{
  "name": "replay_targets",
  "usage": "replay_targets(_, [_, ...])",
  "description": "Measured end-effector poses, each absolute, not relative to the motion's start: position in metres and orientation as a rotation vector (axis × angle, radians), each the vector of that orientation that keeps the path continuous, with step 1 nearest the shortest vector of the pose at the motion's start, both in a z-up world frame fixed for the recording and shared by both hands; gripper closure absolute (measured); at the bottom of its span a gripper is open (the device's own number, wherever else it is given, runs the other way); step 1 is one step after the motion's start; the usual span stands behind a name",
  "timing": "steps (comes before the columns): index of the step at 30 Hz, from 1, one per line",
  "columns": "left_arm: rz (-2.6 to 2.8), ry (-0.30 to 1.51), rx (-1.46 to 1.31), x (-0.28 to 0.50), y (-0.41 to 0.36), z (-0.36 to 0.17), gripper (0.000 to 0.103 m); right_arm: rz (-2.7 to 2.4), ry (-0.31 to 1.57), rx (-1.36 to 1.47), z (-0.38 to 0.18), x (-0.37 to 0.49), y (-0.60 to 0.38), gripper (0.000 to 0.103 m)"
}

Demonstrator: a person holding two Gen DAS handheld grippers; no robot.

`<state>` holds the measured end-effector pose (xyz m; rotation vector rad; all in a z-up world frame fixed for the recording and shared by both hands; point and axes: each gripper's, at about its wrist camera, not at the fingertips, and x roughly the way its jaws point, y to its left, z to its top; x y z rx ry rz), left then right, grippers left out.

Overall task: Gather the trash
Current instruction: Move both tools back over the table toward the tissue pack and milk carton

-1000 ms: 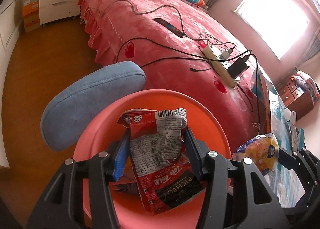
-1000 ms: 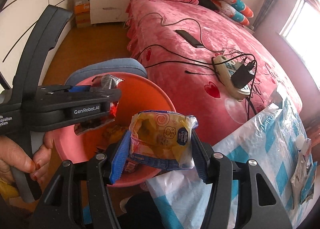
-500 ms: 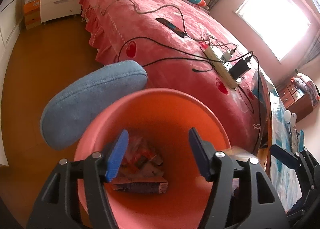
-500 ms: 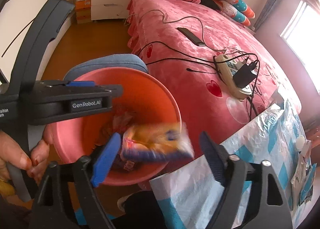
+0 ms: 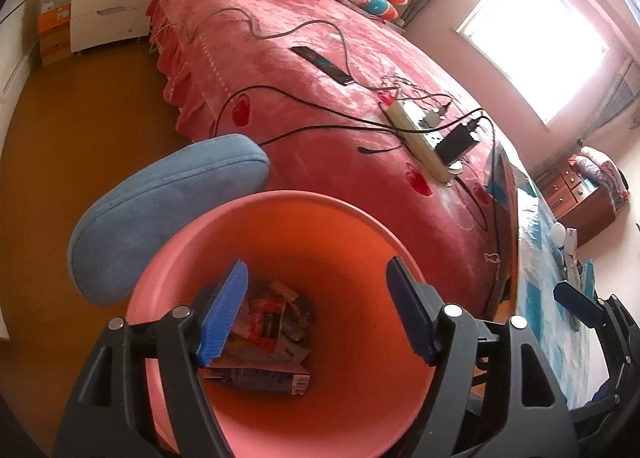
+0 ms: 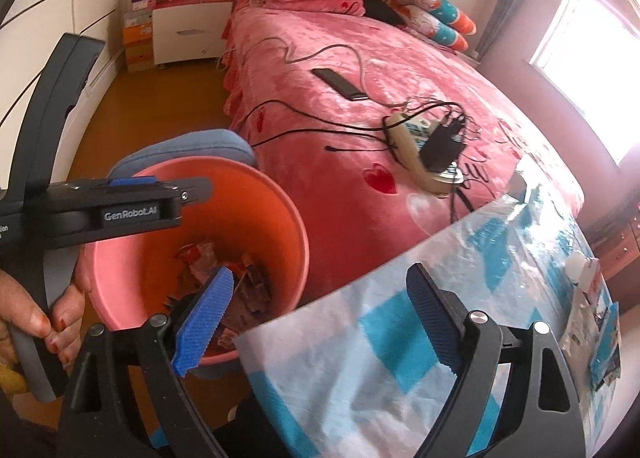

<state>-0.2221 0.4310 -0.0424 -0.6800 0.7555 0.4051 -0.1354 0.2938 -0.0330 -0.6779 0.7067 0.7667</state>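
The left tongs [image 5: 316, 310] were held over the mouth of the pink bin [image 5: 256, 209], pointed down into it, and their jaws were opening with nothing between them. The right tongs [image 6: 320, 318] were poised at the near edge of the worktop [image 6: 400, 338], just beside the bin, and their jaws were also opening, nearly at full spread, with nothing held; only the checked plastic cover of the worktop was seen through the gap.

At the bottom of the bin a heap of wrappers [image 5: 268, 322] was seen, among them a red and black packet and a flat printed carton with a barcode. From this it was judged that the pieces carried so far had been delivered and that both tongs were free for another pick.

What was left appeared to lie on the worktop. Toward its far right side a clear, crumpled packet [image 6: 580, 322] was seen beside a small white bottle [image 6: 576, 270], and it was judged to be the likeliest remaining piece of trash, though its contents could not be made out. A reach well away from the bin would be called for, most naturally by the right tongs.

The bed [image 6: 340, 69] carried only a power strip [image 6: 416, 145], its cables and a dark phone-like slab [image 6: 340, 83], none of which was taken for trash. Whether more litter lay outside the views could not be told.
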Motion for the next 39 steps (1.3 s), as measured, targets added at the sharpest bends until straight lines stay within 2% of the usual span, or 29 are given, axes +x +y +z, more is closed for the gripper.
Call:
replay_targets(6, [0.369, 0.746, -0.644, -0.215, 0.415, -0.026, 0.030, 0.731, 0.705, -0.627, -0.021, -0.130, 0.272, 0.015])
replay_targets(18, [0.332, 0.736, -0.568, -0.199, 0.376, 0.005, 0.021, 0.680, 0.714, -0.493, -0.002, -0.112, 0.215, 0.015])
replay_targets(39, [0.237, 0.772, -0.393, -0.157, 0.286, 0.038, 0.019, 0.586, 0.735, -0.274, 0.005, -0.081, 0.109, 0.015])
